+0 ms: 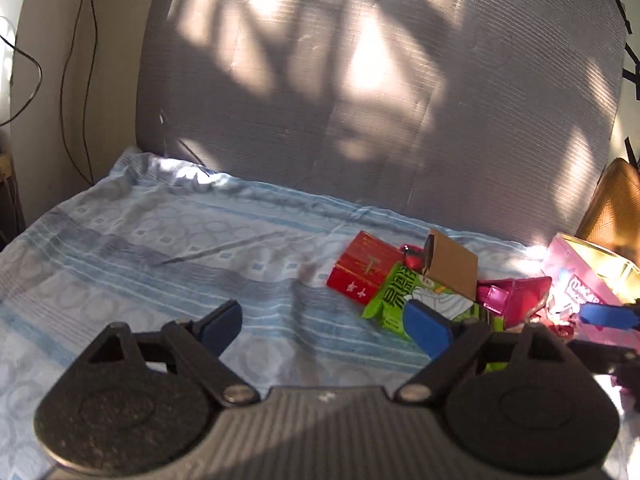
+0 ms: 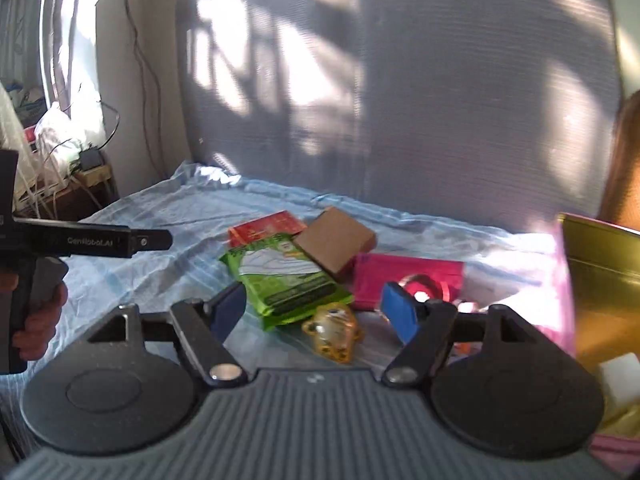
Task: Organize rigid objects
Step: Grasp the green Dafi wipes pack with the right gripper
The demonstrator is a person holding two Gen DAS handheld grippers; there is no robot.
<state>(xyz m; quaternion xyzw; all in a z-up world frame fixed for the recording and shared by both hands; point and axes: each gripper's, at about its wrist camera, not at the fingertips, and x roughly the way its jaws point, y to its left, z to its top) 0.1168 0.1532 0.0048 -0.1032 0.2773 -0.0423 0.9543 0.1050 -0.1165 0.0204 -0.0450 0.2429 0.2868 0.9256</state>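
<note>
A pile of small boxes lies on the blue patterned sheet (image 1: 160,232). A red box (image 1: 362,266), a green box (image 1: 400,300), a brown cardboard box (image 1: 454,266) and a magenta box (image 1: 516,294) overlap. In the right wrist view the same red box (image 2: 266,226), green box (image 2: 286,280), brown box (image 2: 334,242) and magenta box (image 2: 404,276) show, with a small yellow toy (image 2: 334,330) in front. My left gripper (image 1: 324,326) is open and empty, left of the pile. My right gripper (image 2: 314,310) is open and empty, with the toy between its fingers' line.
A grey ribbed board (image 1: 380,80) stands behind the sheet. A pink box (image 1: 576,280) and a gold box (image 2: 600,280) sit at the right. The left gripper's body and the hand holding it (image 2: 36,312) show at the left. Cables and clutter (image 2: 60,160) lie far left.
</note>
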